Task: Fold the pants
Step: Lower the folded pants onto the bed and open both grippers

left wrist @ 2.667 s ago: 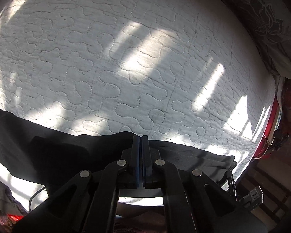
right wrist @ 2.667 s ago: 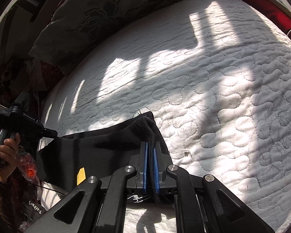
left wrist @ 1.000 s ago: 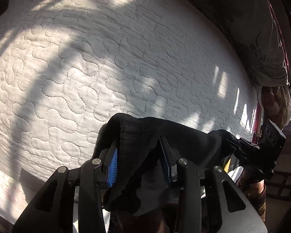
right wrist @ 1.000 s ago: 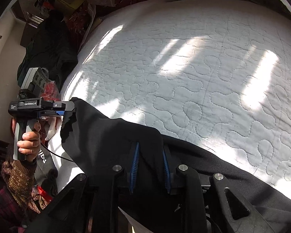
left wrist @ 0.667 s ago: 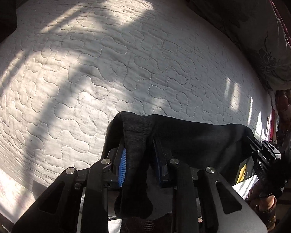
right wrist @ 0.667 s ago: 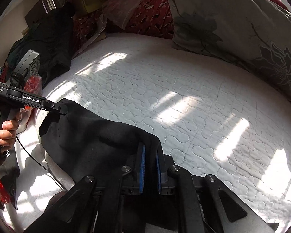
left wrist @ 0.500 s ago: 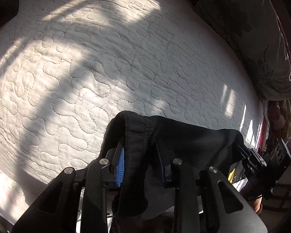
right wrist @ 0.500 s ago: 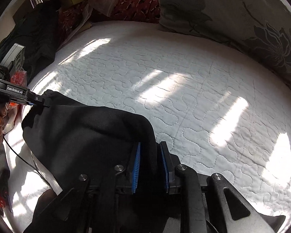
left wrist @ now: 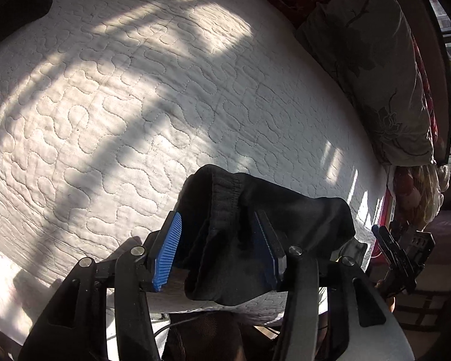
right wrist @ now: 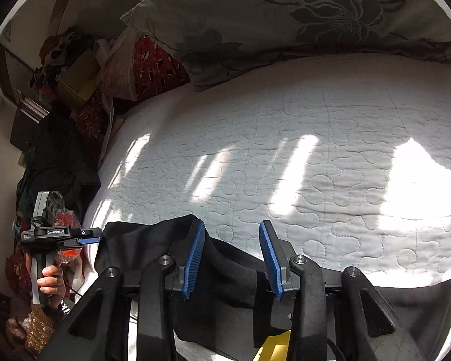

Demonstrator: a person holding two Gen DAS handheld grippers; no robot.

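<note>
The black pants (left wrist: 285, 210) lie bunched at the near edge of the white quilted bed (left wrist: 135, 90). My left gripper (left wrist: 216, 215) straddles their elastic waistband; its jaws are opening and the blue pads (left wrist: 168, 249) stand clear of the cloth. In the right wrist view the pants (right wrist: 141, 249) spread under my right gripper (right wrist: 232, 223), whose jaws are also opening with loose fabric low between them, not pinched. A hand (right wrist: 49, 279) holds the left gripper (right wrist: 88, 240) at the pants' left edge. The right gripper (left wrist: 400, 258) shows at the far right of the left wrist view.
A grey floral pillow (right wrist: 285, 15) lies along the bed's far end, with its side (left wrist: 375, 60) in the left wrist view. Boxes, bags and red cloth (right wrist: 75, 69) pile beside the bed, with dark clothing (right wrist: 57, 162) below them. A yellow tag (right wrist: 273, 346) sits under the right gripper.
Both grippers' jaws have spread apart and let go of the pants, which have slumped onto the bed's edge. The right gripper has swung up toward the pillow.
</note>
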